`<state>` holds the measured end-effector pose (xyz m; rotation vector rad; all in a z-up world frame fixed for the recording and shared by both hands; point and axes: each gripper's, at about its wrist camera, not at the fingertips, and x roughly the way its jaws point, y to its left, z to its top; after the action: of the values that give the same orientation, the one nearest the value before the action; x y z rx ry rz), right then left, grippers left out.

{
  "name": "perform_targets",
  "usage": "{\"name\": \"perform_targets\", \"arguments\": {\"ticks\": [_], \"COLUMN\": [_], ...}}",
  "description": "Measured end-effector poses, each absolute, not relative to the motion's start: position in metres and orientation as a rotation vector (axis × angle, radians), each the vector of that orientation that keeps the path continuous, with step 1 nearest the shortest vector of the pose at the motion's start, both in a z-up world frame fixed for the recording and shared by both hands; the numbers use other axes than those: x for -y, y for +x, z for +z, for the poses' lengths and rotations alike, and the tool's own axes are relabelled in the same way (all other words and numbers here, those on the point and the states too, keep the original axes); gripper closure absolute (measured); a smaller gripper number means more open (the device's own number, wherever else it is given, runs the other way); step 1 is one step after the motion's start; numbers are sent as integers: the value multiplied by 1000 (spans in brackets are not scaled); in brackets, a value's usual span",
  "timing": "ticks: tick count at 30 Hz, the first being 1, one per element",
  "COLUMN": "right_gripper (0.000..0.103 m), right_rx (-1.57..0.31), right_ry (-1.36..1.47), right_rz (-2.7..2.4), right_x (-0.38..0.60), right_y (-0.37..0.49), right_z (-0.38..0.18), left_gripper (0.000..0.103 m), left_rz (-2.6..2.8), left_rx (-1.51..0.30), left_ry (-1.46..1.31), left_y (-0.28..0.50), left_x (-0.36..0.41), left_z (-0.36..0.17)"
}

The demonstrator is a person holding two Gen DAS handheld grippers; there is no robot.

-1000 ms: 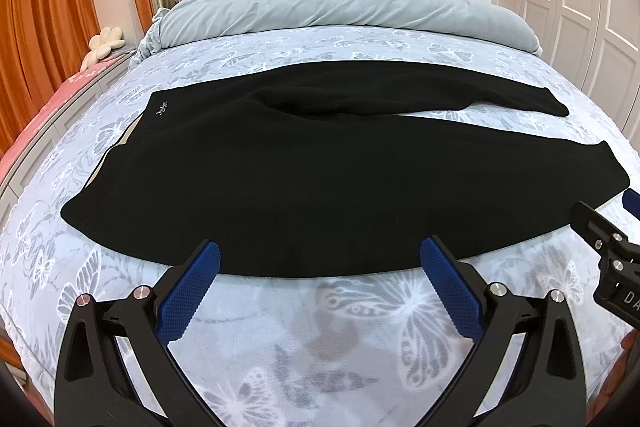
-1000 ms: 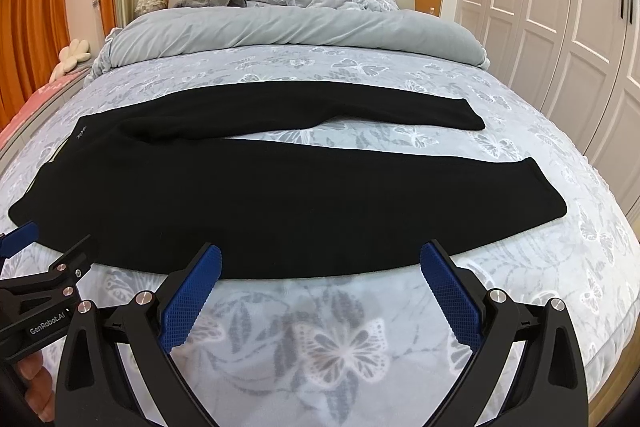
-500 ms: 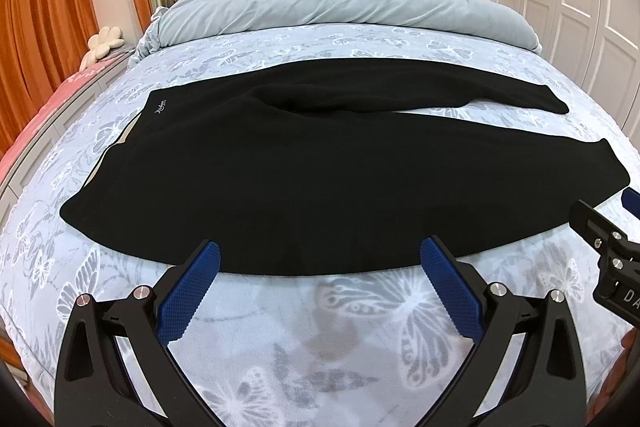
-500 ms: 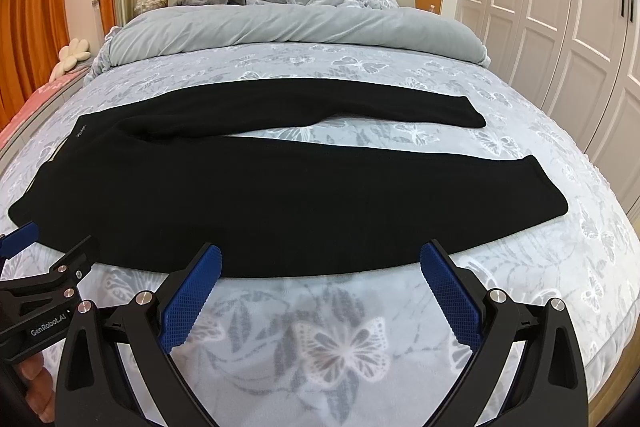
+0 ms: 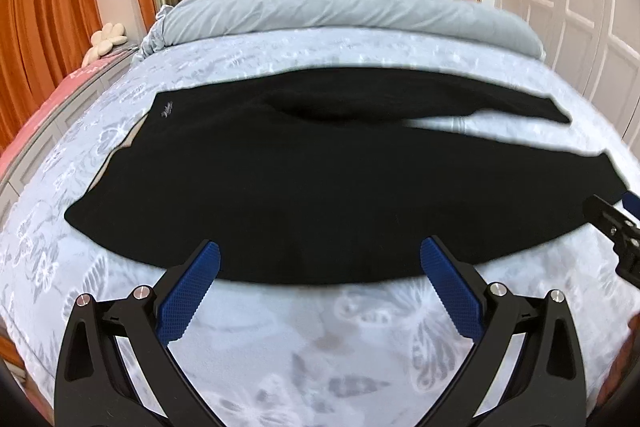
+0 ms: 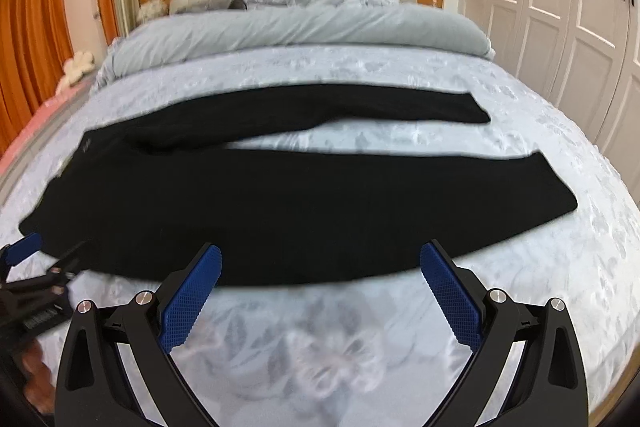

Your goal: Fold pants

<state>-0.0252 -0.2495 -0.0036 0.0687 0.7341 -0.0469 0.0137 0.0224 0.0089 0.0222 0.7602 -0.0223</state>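
black pants (image 5: pixel 320 187) are laid flat across the bed (image 5: pixel 320 327), waistband to the left, the two legs spread apart towards the right. the left gripper (image 5: pixel 320 255) is held spread wide, nothing between its fingers, just short of the pants' near edge. the right gripper (image 6: pixel 320 257) is likewise held wide and unloaded at the near edge. a grey duvet (image 6: pixel 296 27) is bunched beyond.

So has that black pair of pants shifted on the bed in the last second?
No. The pants lie spread where they were, by the butterfly print on the bedspread; only the cameras moved.
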Motion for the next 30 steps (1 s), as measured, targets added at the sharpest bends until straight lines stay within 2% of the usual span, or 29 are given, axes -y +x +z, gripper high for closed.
{"name": "perform_targets", "arguments": {"ticks": [3, 7, 13, 16, 23, 27, 28, 29, 30], "right_gripper": [5, 5, 5, 5, 6, 6, 17, 34, 41], "right_rx": [-791, -825, -878, -907, -1047, -1035, -1024, -1010, -1001], "right_ry": [16, 139, 298, 297, 259, 235, 239, 246, 251], "right_rz": [-21, 5, -97, -159, -163, -140, -128, -110, -110], "right_x": [289, 370, 497, 527, 545, 543, 543, 543, 544], "right_y": [14, 83, 216, 259, 320, 325, 325, 324, 323], "right_z": [0, 3, -16, -36, -93, -100, -99, -96, -94], "left_gripper": [5, 5, 5, 5, 5, 5, 9, 19, 49], "left_rz": [-40, 35, 263, 272, 287, 288, 289, 295, 289], "left_rx": [-732, -763, -833, -860, -1046, -1057, -1052, -1053, -1047], "left_ry": [-32, -74, -218, -287, -346, -223, -210, -197, -203], "left_y": [35, 108, 242, 290, 359, 380, 384, 387, 391], "left_x": [-54, -111, -227, -264, -294, -278, -276, -274, -274], "left_z": [31, 45, 25, 8, -53, -59, -59, -58, -56]}}
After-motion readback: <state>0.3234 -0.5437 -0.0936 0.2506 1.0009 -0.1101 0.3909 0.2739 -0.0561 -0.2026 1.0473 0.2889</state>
